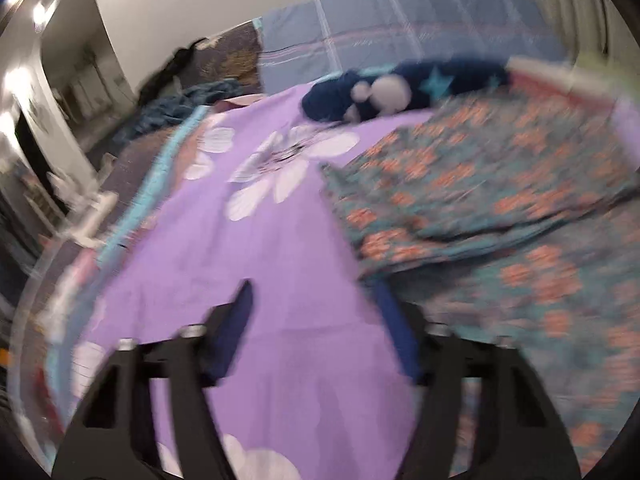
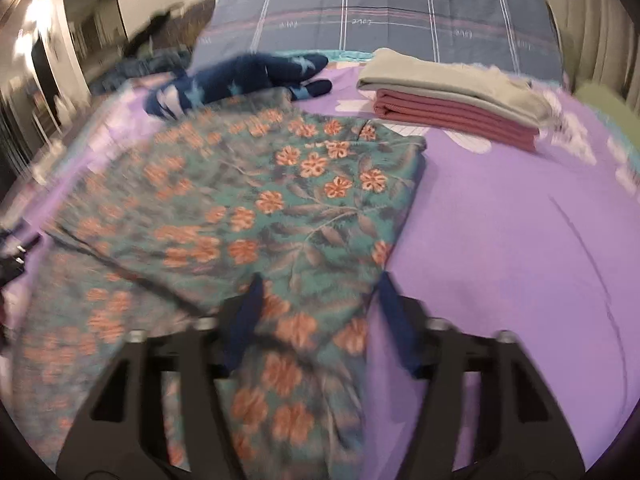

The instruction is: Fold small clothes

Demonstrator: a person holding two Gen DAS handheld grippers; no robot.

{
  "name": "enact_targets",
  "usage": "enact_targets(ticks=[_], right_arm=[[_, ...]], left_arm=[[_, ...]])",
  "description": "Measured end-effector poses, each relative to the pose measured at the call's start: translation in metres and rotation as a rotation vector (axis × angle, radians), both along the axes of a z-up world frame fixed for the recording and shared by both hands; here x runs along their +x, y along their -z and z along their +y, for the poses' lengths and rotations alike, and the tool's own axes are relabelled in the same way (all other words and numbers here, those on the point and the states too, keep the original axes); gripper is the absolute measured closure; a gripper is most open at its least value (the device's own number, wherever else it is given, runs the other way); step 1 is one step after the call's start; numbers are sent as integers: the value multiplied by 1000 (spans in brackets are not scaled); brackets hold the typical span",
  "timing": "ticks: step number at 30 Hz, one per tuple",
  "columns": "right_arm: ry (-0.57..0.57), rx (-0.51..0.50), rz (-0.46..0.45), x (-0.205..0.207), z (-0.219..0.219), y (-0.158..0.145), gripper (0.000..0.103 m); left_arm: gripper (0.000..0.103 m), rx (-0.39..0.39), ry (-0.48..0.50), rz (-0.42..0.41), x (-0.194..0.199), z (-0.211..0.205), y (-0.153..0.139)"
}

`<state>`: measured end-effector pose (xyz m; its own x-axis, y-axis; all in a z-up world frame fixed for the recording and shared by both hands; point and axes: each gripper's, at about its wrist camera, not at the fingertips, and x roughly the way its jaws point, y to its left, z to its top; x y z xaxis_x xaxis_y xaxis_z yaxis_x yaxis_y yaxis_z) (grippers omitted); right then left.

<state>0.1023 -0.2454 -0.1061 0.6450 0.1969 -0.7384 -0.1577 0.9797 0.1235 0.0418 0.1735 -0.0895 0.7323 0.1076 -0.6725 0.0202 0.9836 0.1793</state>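
A teal cloth with orange flowers (image 2: 256, 208) lies partly folded on the purple bedsheet (image 2: 520, 240); it also shows in the left wrist view (image 1: 480, 184) at the right. My right gripper (image 2: 320, 284) is open and empty above the cloth's near right edge. My left gripper (image 1: 316, 292) is open and empty over the bare purple sheet (image 1: 240, 280), just left of the cloth. A dark blue garment with light stars (image 2: 240, 76) lies crumpled behind the cloth, also seen in the left wrist view (image 1: 400, 88).
A stack of folded clothes, grey over maroon (image 2: 452, 100), sits at the back right. A blue-grey plaid pillow (image 2: 380, 8) lies at the head of the bed. The bed's left edge (image 1: 132, 216) drops to a dim room.
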Motion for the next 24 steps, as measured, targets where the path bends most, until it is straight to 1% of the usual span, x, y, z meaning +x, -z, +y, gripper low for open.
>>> enact_targets(ticks=[1, 2, 4, 5, 6, 7, 8, 9, 10, 11, 12, 13, 16, 19, 21, 23, 24], right_arm=[[3, 43, -1, -5, -8, -5, 76], [5, 71, -6, -8, -12, -9, 86], [-19, 149, -13, -12, -18, -15, 91], [-40, 178, -5, -12, -18, -14, 91], [-45, 180, 3, -11, -17, -12, 91], [-33, 147, 33, -9, -13, -3, 91], [-22, 114, 69, -6, -11, 7, 91], [-24, 106, 88, -4, -11, 18, 91], [-20, 131, 69, -7, -14, 24, 91], [-19, 147, 60, -8, -16, 24, 91], [-19, 157, 61, -9, -18, 22, 91], [-19, 162, 63, -9, -18, 20, 91], [-20, 159, 65, -10, -16, 22, 91], [-21, 167, 61, -10, -16, 23, 91], [-21, 172, 61, -9, -19, 23, 91], [-21, 171, 61, -8, -20, 23, 91], [-21, 167, 60, -8, -20, 23, 91]], left_arm=[[64, -63, 19, -12, -2, 3, -6], [70, -118, 36, -24, -2, 5, -12], [71, -207, 76, -57, 5, 3, -20], [71, -224, 92, -60, 11, -2, -19], [71, -230, 106, -41, 20, -7, -13], [71, -211, 111, 5, 32, -15, 1], [71, -167, 100, 57, 42, -20, 18], [70, -122, 84, 118, 51, -25, 38], [70, -113, 84, 98, 50, -28, 48], [70, -117, 89, 90, 47, -28, 43], [67, -132, 88, 90, 46, -27, 40], [66, -164, 91, 99, 46, -24, 41], [66, -206, 99, 91, 45, -21, 45], [66, -195, 96, 92, 45, -23, 47], [66, -195, 91, 93, 42, -20, 42], [66, -250, 71, 86, 38, -12, 34], [66, -283, 59, 63, 34, -6, 29]])
